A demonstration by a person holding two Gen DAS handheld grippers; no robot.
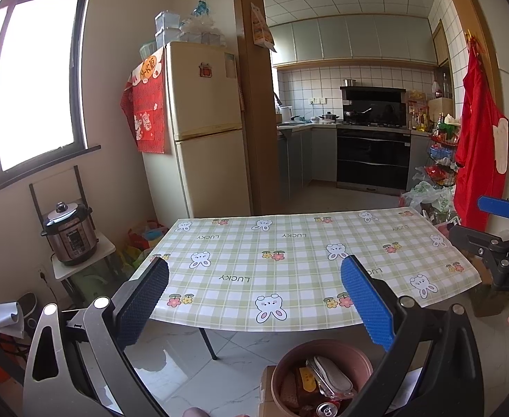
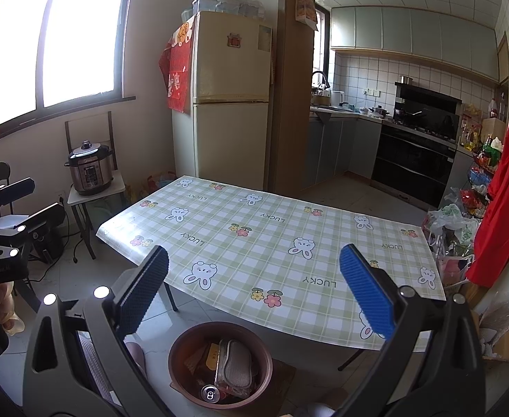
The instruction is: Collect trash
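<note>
A brown round bin [image 1: 324, 351] stands on the floor before the table, holding a drink can [image 1: 327, 409], a flattened silver pouch [image 1: 331, 375] and wrappers. In the right wrist view the bin [image 2: 219, 333] sits low centre with the can [image 2: 209, 393] and pouch [image 2: 235, 368] inside. My left gripper [image 1: 254, 295] is open and empty, above the bin's near side. My right gripper [image 2: 254, 292] is open and empty, held over the table's front edge. Each gripper shows in the other's view: the right one [image 1: 497, 229], the left one [image 2: 22, 205].
A table with a green checked bunny cloth [image 1: 289, 243] [image 2: 272, 236] fills the middle. A fridge [image 1: 206, 125] stands behind it, a pressure cooker [image 1: 70, 236] on a stool at left, bags and a rack [image 1: 435, 187] at right, a red garment [image 1: 476, 146] hanging.
</note>
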